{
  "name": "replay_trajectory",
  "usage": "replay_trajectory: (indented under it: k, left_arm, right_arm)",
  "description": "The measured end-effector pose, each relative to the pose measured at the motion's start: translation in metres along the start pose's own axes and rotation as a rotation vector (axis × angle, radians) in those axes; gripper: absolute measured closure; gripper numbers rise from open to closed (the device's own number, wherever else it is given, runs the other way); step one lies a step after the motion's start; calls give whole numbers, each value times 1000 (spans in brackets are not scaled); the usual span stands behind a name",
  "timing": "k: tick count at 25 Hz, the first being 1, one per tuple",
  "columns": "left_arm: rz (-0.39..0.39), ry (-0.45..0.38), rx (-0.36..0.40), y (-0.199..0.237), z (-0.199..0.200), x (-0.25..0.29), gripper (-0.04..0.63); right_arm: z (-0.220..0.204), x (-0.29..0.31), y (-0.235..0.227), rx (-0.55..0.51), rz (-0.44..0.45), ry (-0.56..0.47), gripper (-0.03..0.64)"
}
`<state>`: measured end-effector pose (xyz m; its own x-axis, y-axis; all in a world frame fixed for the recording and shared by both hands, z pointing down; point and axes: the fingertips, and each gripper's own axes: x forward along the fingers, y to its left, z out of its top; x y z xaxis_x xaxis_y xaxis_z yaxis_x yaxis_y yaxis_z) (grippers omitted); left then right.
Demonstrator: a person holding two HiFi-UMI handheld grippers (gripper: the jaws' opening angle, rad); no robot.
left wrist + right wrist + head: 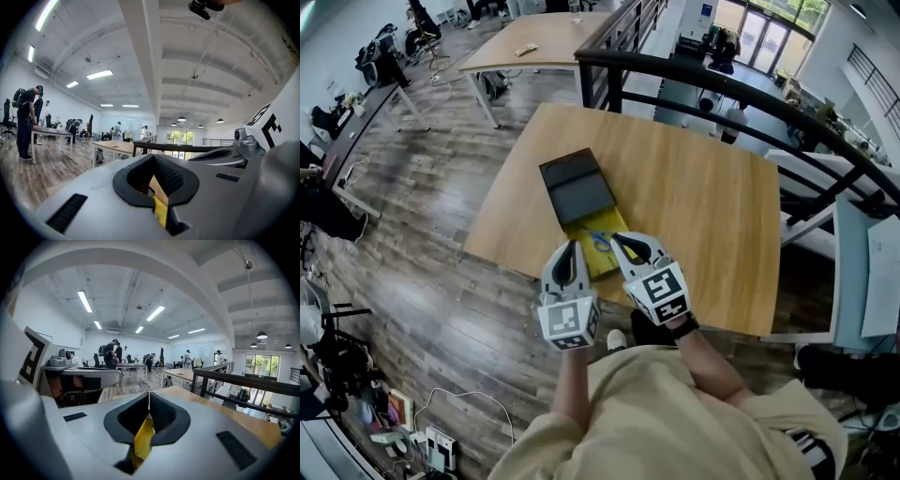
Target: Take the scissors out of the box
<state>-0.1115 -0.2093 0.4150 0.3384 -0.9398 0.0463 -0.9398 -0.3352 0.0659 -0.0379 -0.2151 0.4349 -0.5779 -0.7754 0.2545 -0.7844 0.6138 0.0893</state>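
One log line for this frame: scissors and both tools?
scissors: in open box on table | left tool: shut, empty, at box's near end | right tool: shut, empty, at box's near end

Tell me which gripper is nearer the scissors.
Right. The right gripper has its shut tips just right of the scissors in the head view; the left gripper sits slightly farther, to their lower left.
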Motion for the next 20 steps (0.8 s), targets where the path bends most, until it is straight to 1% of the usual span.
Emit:
replay_trajectory:
  k: [4, 10, 15, 20]
  left_arm:
    - [1, 20, -19, 5, -11, 28, 584]
    - [3, 68, -38, 14, -36, 61, 584]
    - [18, 118, -44, 23, -61, 79, 584]
    - [30, 156, -85, 33, -81, 91, 584]
  right_arm:
    - [-20, 28, -16, 20, 19, 74, 601]
    - [-60, 65, -36, 41, 56, 211, 601]
    - [-96, 96, -38, 39, 111, 328, 601]
    - [-137, 119, -34, 50, 173, 448, 601]
